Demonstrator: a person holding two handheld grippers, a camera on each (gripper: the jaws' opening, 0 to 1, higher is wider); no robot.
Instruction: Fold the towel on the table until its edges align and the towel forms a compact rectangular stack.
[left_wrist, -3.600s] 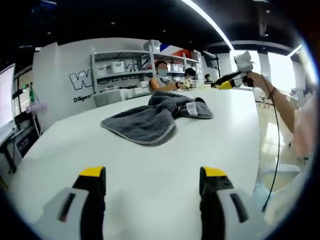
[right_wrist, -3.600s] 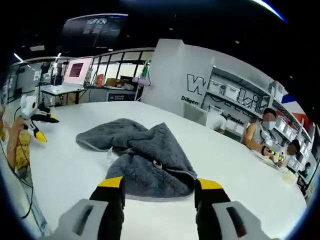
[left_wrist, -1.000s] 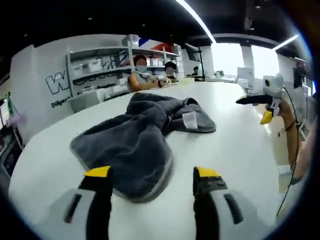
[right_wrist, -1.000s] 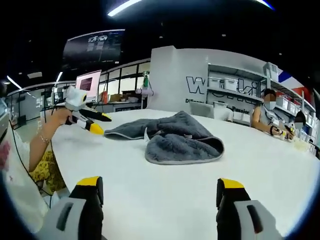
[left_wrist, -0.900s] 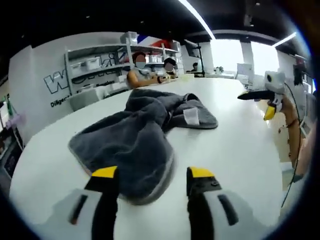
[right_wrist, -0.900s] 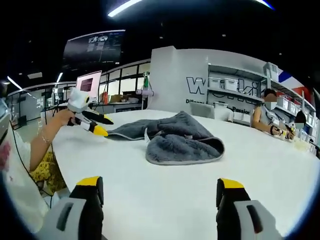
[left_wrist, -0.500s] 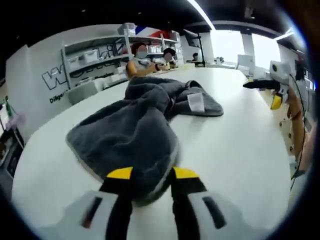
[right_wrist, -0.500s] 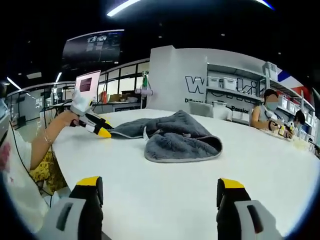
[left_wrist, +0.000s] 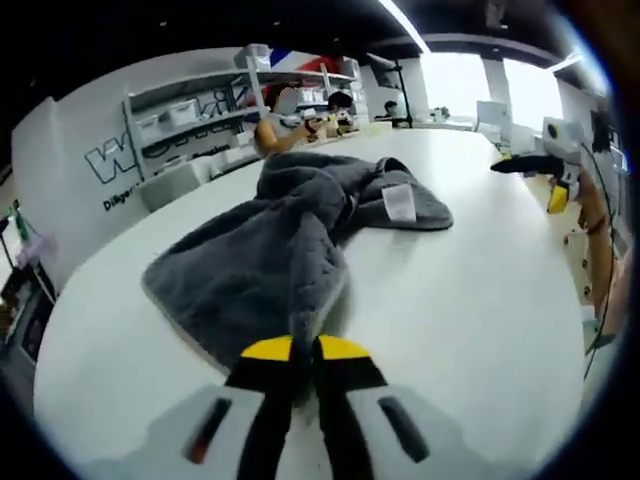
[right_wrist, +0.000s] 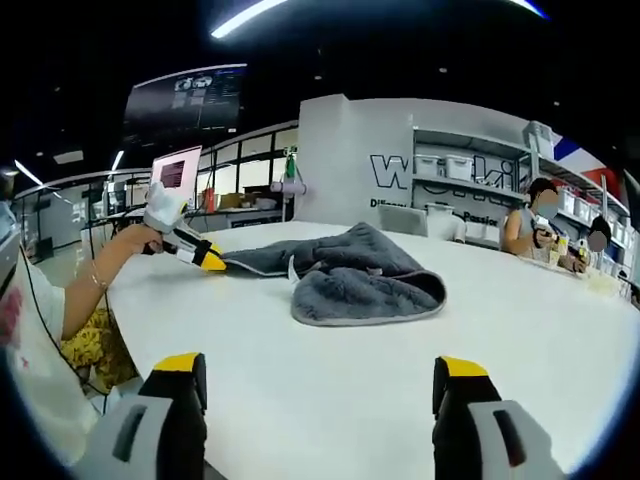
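A crumpled grey towel (left_wrist: 290, 235) lay mid-worktop (left_wrist: 470, 300), soft and limp, likely best taken by its hemmed corners. The left gripper (left_wrist: 297, 349) had its jaws pinched on the near edge; the right gripper (right_wrist: 315, 375) waited wide open, empty. Bare worktop surrounded it.

A white table (left_wrist: 480, 300) carries a crumpled grey towel (left_wrist: 270, 250) lying directly on its top.

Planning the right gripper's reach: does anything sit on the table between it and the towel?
Nothing visible does. Bare white table lies between the open right gripper and the grey towel; the left gripper grips its far corner.
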